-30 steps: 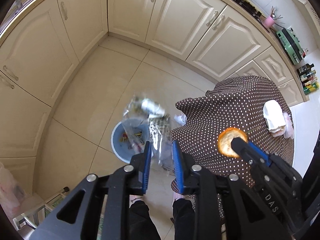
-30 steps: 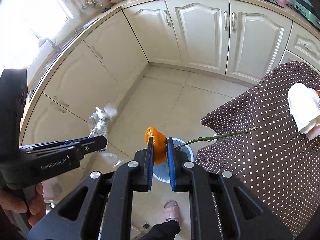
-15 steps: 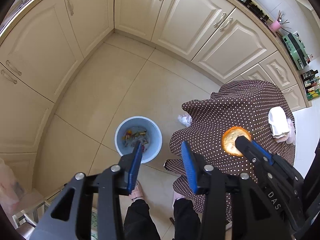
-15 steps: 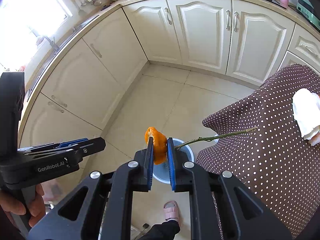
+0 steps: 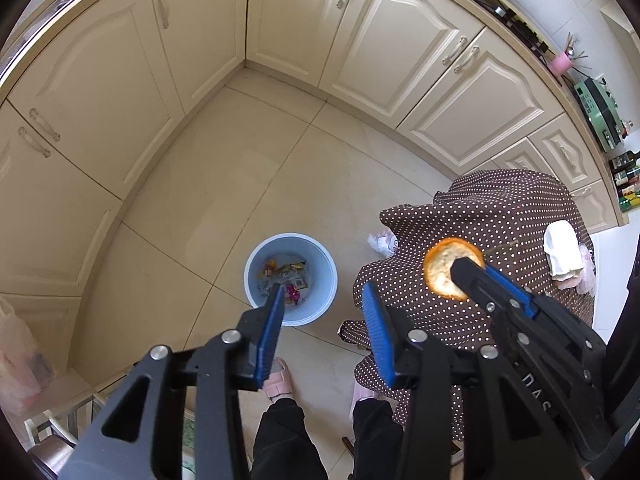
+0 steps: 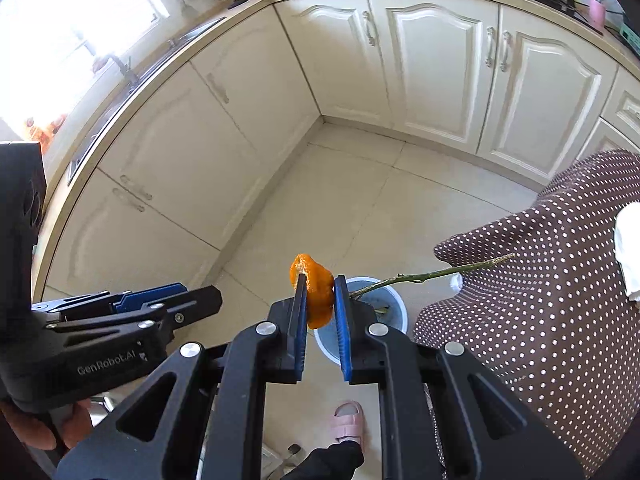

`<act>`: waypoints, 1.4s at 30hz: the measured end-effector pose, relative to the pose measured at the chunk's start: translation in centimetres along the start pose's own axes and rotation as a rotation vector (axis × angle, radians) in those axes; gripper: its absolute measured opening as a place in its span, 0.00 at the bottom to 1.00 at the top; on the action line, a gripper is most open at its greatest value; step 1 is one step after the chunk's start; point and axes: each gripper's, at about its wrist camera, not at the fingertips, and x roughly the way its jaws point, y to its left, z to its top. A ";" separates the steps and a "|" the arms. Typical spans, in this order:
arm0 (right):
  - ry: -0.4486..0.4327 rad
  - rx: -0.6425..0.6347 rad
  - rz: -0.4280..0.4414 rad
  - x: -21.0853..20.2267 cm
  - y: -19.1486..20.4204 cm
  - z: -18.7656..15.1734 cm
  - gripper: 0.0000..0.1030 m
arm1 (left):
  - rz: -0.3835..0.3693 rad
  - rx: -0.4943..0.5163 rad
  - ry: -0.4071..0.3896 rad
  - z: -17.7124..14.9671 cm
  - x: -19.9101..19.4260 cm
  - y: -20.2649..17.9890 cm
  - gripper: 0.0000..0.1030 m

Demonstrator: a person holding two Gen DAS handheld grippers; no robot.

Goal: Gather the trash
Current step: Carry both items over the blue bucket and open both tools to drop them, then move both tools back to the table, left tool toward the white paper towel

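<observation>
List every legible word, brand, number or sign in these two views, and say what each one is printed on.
"GenRobot.AI": on the side of the left gripper body, right wrist view.
"DAS": partial lettering on the right gripper body, left wrist view; further letters are cut off.
Wrappers in the blue bin: print too small to read.
Bottle labels on the counter: too blurred to read.

Orange peel (image 6: 316, 292), light-blue bin (image 5: 294, 240), brown white-dotted tablecloth (image 5: 500, 208).

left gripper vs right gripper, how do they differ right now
The left gripper is open with nothing between its blue pads, while the right gripper is shut on an orange peel. A green twig juts from the right one; the left has none. Both hang above the blue bin.
</observation>
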 end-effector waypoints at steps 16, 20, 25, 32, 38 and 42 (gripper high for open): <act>-0.035 -0.003 0.018 -1.5 -0.5 0.1 0.14 | 0.019 0.003 -0.015 -1.3 -1.0 -0.9 0.39; -0.048 0.019 0.011 -2.8 -2.2 -0.5 0.14 | 0.018 0.024 -0.016 -1.6 -1.1 -2.7 0.39; -0.071 0.060 -0.006 -4.8 -5.5 -1.4 0.14 | 0.015 0.070 -0.015 -2.1 -0.9 -6.8 0.39; -0.120 0.144 -0.069 -9.6 -13.3 -3.6 0.17 | -0.005 0.161 -0.011 -3.4 0.2 -15.4 0.44; -0.163 0.242 -0.169 -14.8 -21.8 -6.1 0.24 | -0.063 0.258 -0.007 -4.7 1.9 -25.3 0.54; -0.173 0.311 -0.215 -16.9 -27.1 -7.3 0.27 | -0.104 0.299 -0.014 -5.1 3.1 -31.4 0.55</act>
